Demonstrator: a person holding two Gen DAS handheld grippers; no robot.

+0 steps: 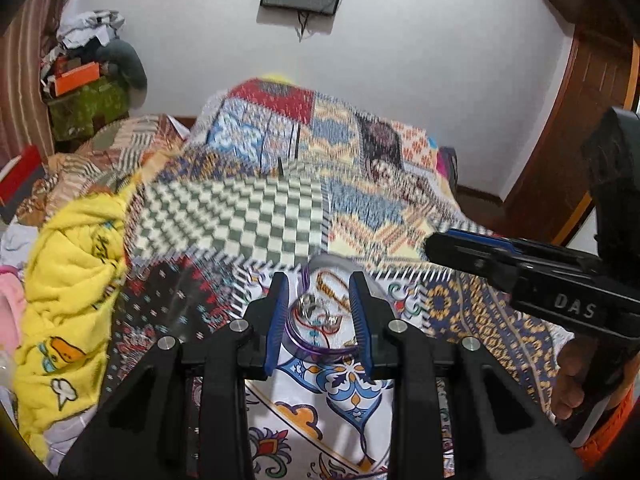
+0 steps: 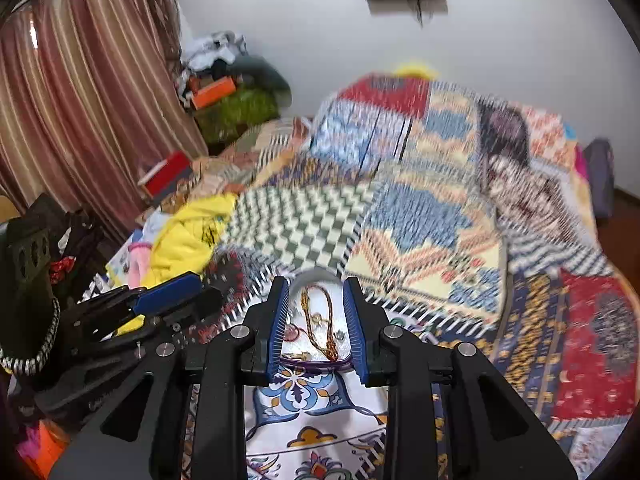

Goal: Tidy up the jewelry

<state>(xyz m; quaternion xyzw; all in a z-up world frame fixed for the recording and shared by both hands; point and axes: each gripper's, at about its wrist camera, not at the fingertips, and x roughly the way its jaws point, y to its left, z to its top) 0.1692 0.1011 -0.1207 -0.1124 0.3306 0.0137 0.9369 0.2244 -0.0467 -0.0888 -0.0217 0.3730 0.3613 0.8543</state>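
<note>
A clear oval container [image 1: 320,344] with a purple rim lies on the patterned bedspread [image 1: 320,412]. It holds a gold-brown cord necklace [image 1: 334,294] and some silver pieces [image 1: 308,308]. My left gripper [image 1: 320,277] hovers over it, with its blue pads apart and nothing pressed between them. The right wrist view shows the same container [image 2: 316,354] and necklace [image 2: 320,320] beyond my right gripper [image 2: 316,282], which is also open and empty. Each gripper appears in the other's view, the right [image 1: 434,246] and the left [image 2: 208,294], both short of the container.
A crumpled yellow towel [image 1: 72,280] lies left of the container. A quilt-covered heap [image 1: 304,140] rises behind it. A curtain [image 2: 80,100] and cluttered boxes [image 2: 224,96] stand at the left, and a wooden door [image 1: 580,120] at the right. A hand [image 1: 572,384] holds the right gripper.
</note>
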